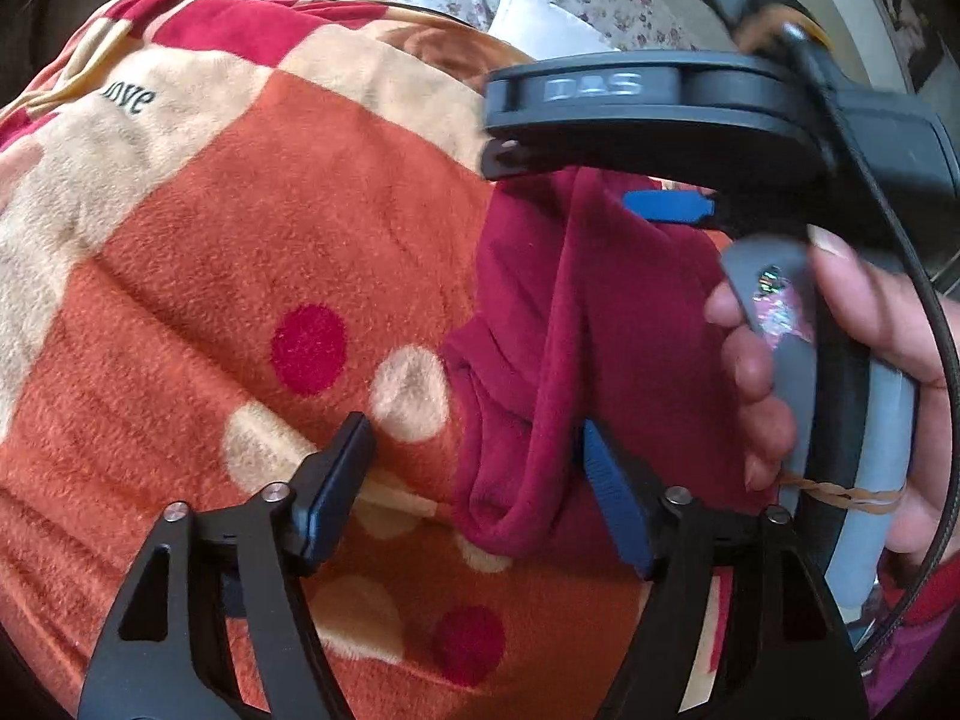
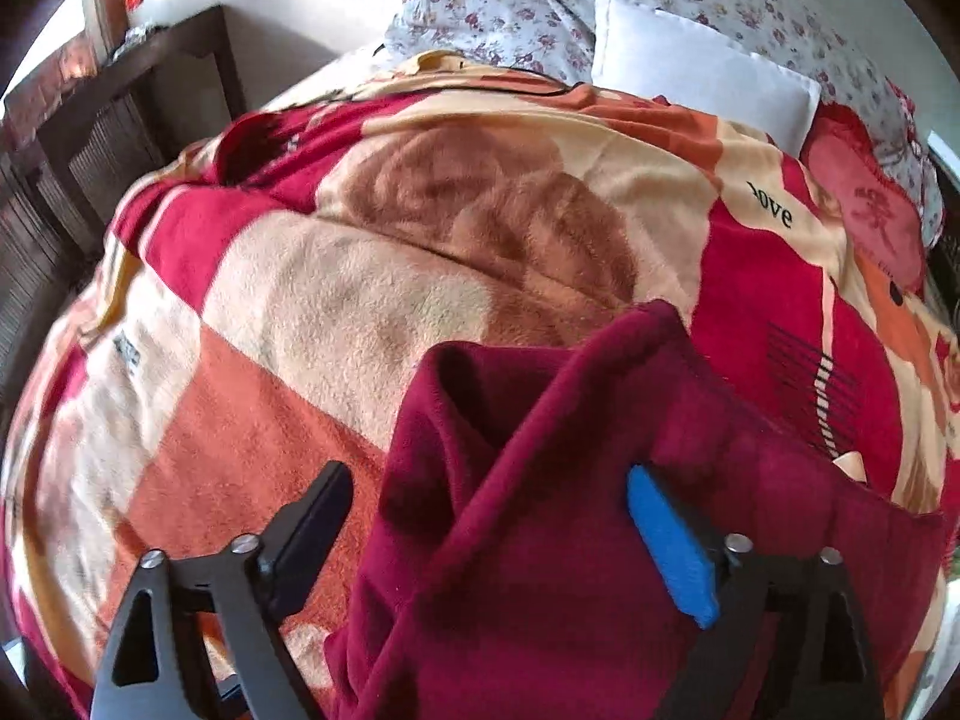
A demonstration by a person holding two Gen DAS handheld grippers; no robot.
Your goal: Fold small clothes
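Note:
A maroon fleece garment (image 1: 570, 324) lies crumpled with folds on the patterned blanket (image 1: 240, 240). In the left wrist view my left gripper (image 1: 474, 450) is open just above its lower edge: the blue-padded finger is by the cloth, the black finger stands over bare blanket. My right gripper (image 1: 588, 186) comes in from the upper right, held by a hand (image 1: 840, 360), over the garment's far part. In the right wrist view the garment (image 2: 540, 480) spreads below and between the wide-open jaws of the right gripper (image 2: 492, 480); its black finger is clear of the cloth.
The orange, red and cream blanket (image 2: 360, 300) covers the bed. Floral pillows (image 2: 510, 6) and a white pillow (image 2: 702, 72) lie at the head, and a red cushion (image 2: 864, 204) at the right. Dark wooden furniture (image 2: 120, 108) stands beside the bed on the left.

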